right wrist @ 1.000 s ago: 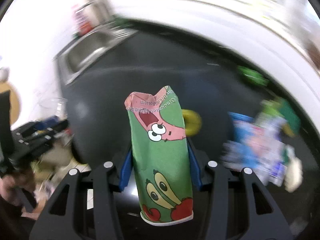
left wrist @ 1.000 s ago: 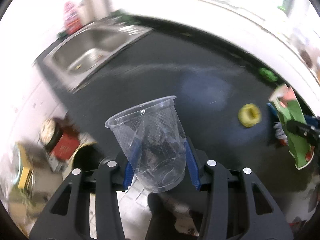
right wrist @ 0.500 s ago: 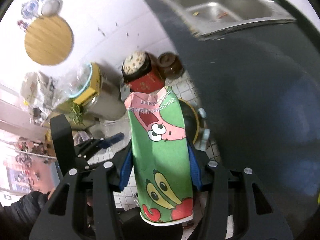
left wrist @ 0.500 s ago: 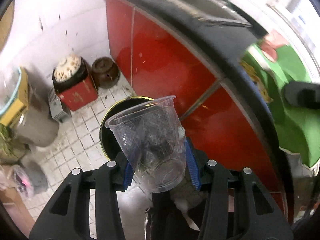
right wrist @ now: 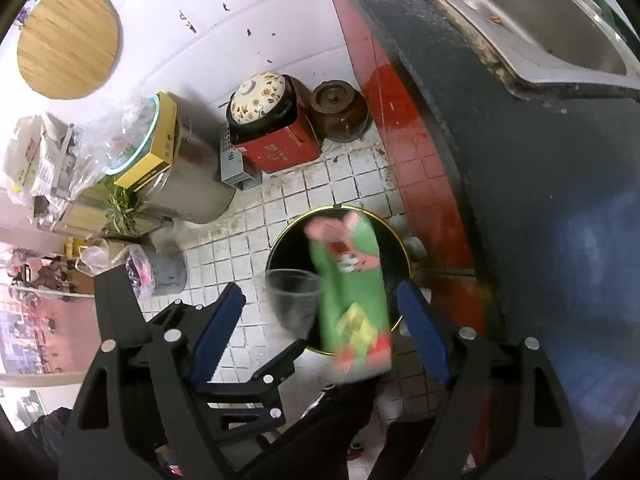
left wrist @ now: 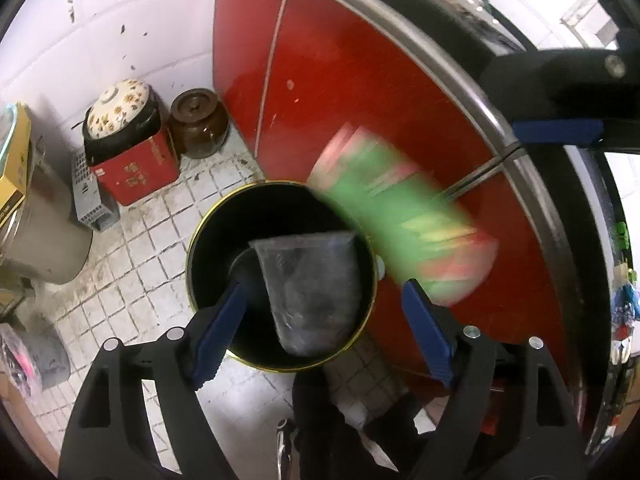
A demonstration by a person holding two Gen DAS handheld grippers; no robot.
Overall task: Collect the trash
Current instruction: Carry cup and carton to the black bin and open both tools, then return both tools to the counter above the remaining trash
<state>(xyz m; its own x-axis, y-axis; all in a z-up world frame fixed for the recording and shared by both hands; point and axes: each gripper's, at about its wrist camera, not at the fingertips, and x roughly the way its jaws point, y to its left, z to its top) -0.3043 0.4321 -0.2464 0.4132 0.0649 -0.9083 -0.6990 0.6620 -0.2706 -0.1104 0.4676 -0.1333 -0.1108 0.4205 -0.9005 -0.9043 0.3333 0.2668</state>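
A black round trash bin (left wrist: 208, 248) with a gold rim stands on the tiled floor by the red cabinet; it also shows in the right wrist view (right wrist: 288, 248). My left gripper (left wrist: 324, 320) is open above it, and a clear plastic cup (left wrist: 312, 292) falls free between its fingers. My right gripper (right wrist: 320, 328) is open, and a green cartoon snack carton (right wrist: 352, 300) falls blurred over the bin. The carton (left wrist: 404, 232) also shows blurred in the left wrist view, and the cup (right wrist: 294, 300) in the right wrist view.
A red box (right wrist: 280, 148) with a floral-lidded pot, a brown clay jar (right wrist: 340, 112) and a grey drum (right wrist: 192, 188) stand on the floor by the white wall. The black counter (right wrist: 540, 184) with a steel sink (right wrist: 560, 40) is at right.
Both grippers swung from the counter to over the floor bin, then opened. The cup and the carton have left the fingers and are dropping toward the bin.
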